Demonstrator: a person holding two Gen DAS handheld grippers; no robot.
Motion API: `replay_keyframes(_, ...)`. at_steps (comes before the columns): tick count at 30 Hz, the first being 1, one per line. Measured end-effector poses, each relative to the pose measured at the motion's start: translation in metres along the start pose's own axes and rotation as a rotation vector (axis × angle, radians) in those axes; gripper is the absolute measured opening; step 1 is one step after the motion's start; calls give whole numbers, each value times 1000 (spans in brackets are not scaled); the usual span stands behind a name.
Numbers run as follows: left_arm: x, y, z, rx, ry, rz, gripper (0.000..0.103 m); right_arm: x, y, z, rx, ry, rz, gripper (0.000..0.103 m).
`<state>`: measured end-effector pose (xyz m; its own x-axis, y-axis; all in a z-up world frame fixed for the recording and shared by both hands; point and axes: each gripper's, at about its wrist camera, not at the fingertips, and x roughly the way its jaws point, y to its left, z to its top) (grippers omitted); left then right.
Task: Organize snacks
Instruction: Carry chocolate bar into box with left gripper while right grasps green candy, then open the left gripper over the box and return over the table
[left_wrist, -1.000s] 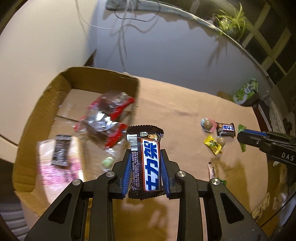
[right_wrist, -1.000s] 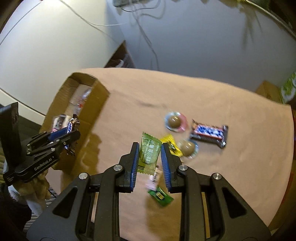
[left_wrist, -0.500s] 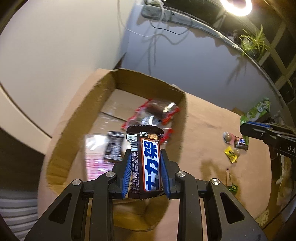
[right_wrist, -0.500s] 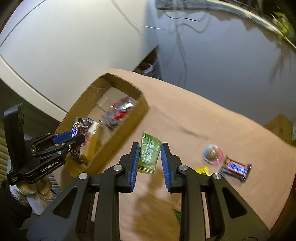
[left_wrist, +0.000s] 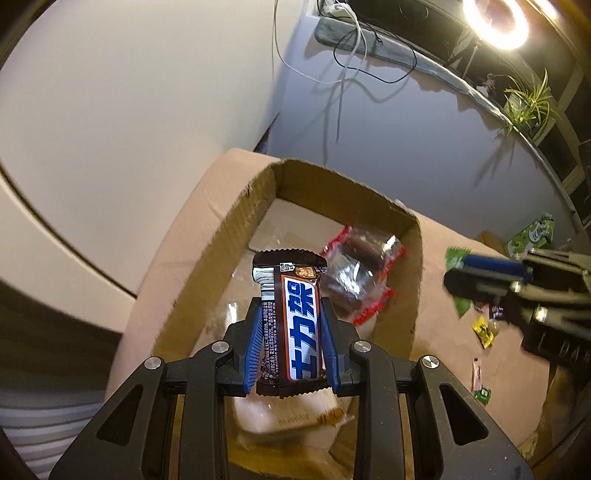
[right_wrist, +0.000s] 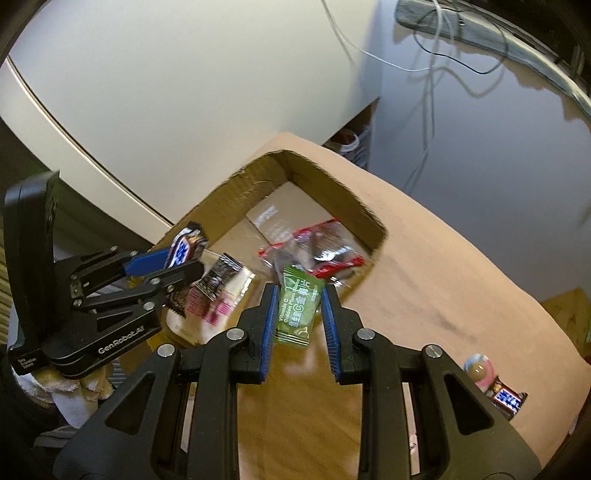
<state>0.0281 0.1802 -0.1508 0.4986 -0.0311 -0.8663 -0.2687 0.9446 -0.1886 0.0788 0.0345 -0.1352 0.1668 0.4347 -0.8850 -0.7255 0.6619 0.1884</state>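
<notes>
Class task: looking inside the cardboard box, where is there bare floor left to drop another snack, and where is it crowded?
Free: the cardboard box floor in its far corner, beyond the red-edged clear packets. Crowded: the near end, where the pink-printed packet and black sachet lie.

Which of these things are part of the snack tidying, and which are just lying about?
Part of the job:
brown chocolate bar in left gripper
green candy packet in right gripper
open cardboard box
loose wrapped sweets

Just lying about:
dangling cables
potted plant
ring light

Glossy foil chocolate bar (left_wrist: 291, 317); matt, rough-edged cardboard box (left_wrist: 369, 195).
</notes>
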Motion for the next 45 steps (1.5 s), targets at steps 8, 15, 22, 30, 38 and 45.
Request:
replay_keyframes(8,4,4,7,12,-2,14,28,20,14,8,-20,23,35,25)
replay_keyframes(15,-1,9,8,-3,-12,21,37,15,12,9,-15,0,27,49)
replay_keyframes(22,-10,1,4,12,-24,7,37,-1,0,3,-2,-13,6,55)
replay_keyframes(30,-18,-29,-3,66,-28,-54,37,-30,-39,-21,71,-46,-62,55)
replay_keyframes(38,-10,-74,-22,147,25,-134,37,-65,-108,-69,192,-71,-163,59)
replay_keyframes(45,9,-116,-36,218,96,-206,38,-69,-151,-126,266,9,-210,65)
